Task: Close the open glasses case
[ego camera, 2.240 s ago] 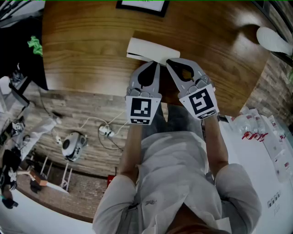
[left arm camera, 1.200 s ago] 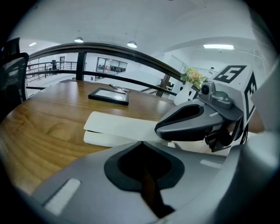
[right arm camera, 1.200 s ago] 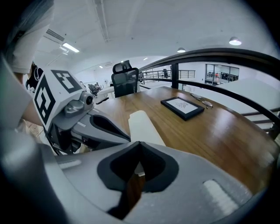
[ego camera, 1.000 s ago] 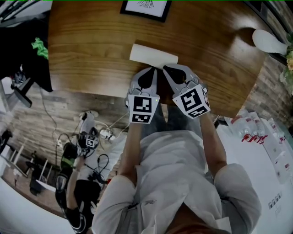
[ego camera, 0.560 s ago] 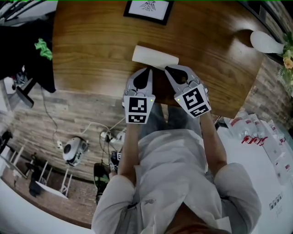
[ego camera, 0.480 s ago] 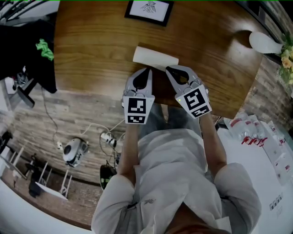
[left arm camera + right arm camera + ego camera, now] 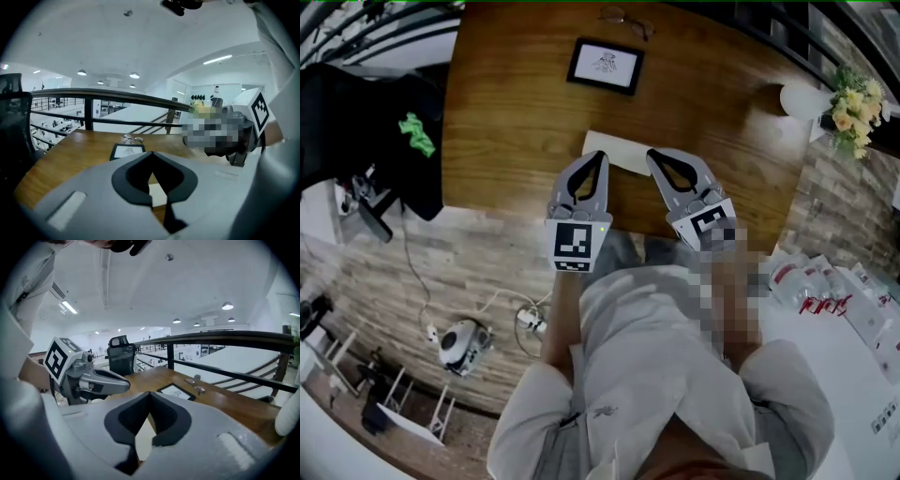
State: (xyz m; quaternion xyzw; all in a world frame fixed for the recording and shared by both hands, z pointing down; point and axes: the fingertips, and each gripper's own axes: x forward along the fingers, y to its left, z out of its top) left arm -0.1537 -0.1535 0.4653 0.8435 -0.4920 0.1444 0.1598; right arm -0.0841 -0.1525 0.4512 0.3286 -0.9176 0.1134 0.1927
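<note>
A flat white glasses case (image 7: 614,150) lies on the wooden table (image 7: 516,103), its near edge hidden by both grippers. I cannot make out a raised lid. My left gripper (image 7: 602,156) is shut, with its tips over the case's near left part. My right gripper (image 7: 652,154) is also shut, its tips at the case's near right end. A strip of the white case (image 7: 158,194) shows through the left gripper's (image 7: 151,157) jaw opening. The same case (image 7: 143,444) shows through the right gripper's (image 7: 149,394). Nothing is held in either gripper.
A framed picture (image 7: 606,66) lies beyond the case, and a pair of glasses (image 7: 626,16) sits at the far edge. At the table's right end stands a white vase (image 7: 802,98) with flowers (image 7: 848,108). A black railing (image 7: 93,93) runs behind the table.
The head view has shifted, so more of the far table, the glasses and the flowers now shows. Both grippers stay shut, side by side at the case's near edge.
</note>
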